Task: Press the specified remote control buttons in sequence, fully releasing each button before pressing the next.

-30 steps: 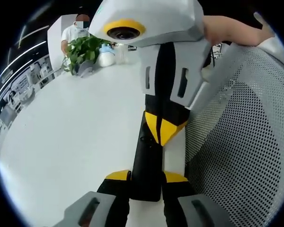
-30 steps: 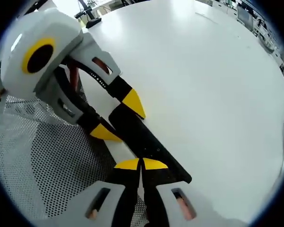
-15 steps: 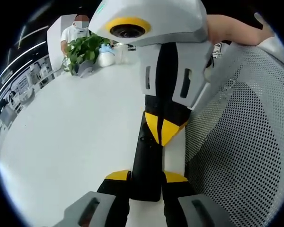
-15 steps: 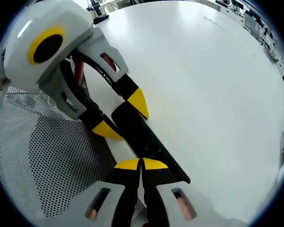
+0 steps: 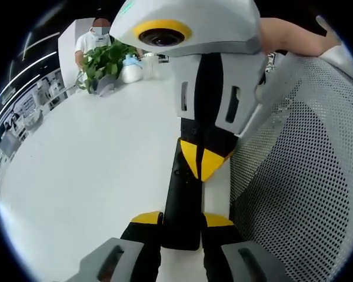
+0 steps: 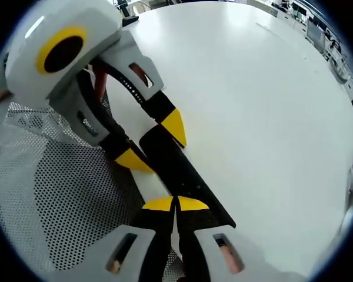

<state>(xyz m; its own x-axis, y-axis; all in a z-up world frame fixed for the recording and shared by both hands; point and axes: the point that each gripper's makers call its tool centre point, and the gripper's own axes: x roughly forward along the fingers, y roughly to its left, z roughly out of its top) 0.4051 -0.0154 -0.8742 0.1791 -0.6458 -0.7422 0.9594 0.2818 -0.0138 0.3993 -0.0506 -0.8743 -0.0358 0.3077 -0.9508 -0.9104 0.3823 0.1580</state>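
Observation:
A slim black remote (image 5: 182,197) lies lengthwise on the white table (image 5: 94,176). My left gripper (image 5: 182,218) is shut on its near end, one yellow tip on each side. My right gripper (image 5: 203,160) comes down from above, shut, with its joined yellow tips resting on the remote's upper face. In the right gripper view the shut right gripper (image 6: 176,204) sits on the remote (image 6: 179,173). The left gripper (image 6: 153,144) clamps the remote's far end from the upper left. The buttons are too dark to make out.
A grey mesh chair back (image 5: 300,176) stands right beside the remote, also seen as mesh chair back (image 6: 47,194). At the table's far end are a potted plant (image 5: 103,61) and a standing person (image 5: 94,35). A hand (image 5: 288,38) holds the right gripper.
The right gripper's body has tilted very slightly; its tips stay on the same spot of the remote. The left gripper keeps its hold.

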